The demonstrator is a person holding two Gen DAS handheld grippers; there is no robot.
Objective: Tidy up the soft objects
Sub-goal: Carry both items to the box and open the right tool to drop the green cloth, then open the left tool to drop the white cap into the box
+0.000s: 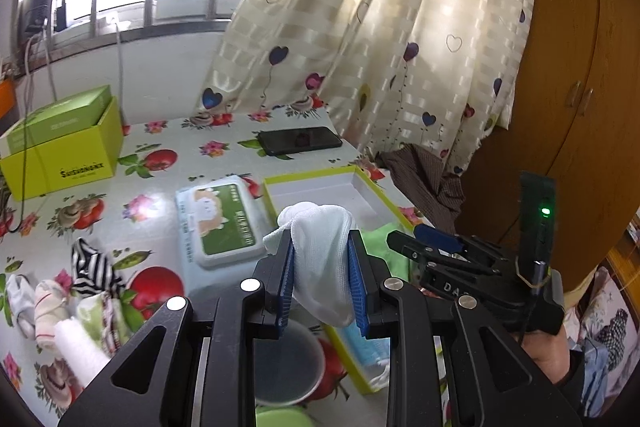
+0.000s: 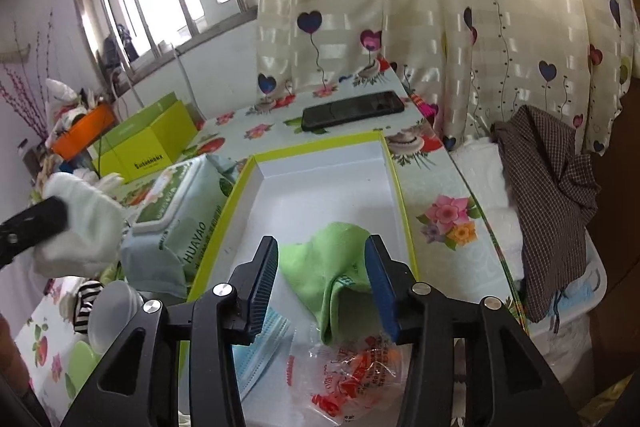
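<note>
My left gripper (image 1: 320, 239) is shut on a white sock (image 1: 320, 275), which hangs between its blue pads above the near end of a shallow white box with a yellow-green rim (image 1: 308, 175). In the right wrist view the same sock (image 2: 80, 239) shows at the left edge. My right gripper (image 2: 322, 279) stands open inside the box (image 2: 320, 147). A green cloth (image 2: 328, 263) lies on the box floor between its fingers. The left pad is clear of the cloth and the right pad is at its edge. The right gripper (image 1: 408, 235) also shows from the left wrist, beside the green cloth (image 1: 384, 243).
A wet-wipes pack (image 1: 218, 219) lies left of the box, with a phone (image 1: 300, 141) behind it. A lime carton (image 1: 60, 147) stands far left. Several socks and cloths (image 1: 80, 299) are heaped near left. A blue mask (image 2: 260, 347) and plastic wrapper (image 2: 352, 367) lie in the box's near end.
</note>
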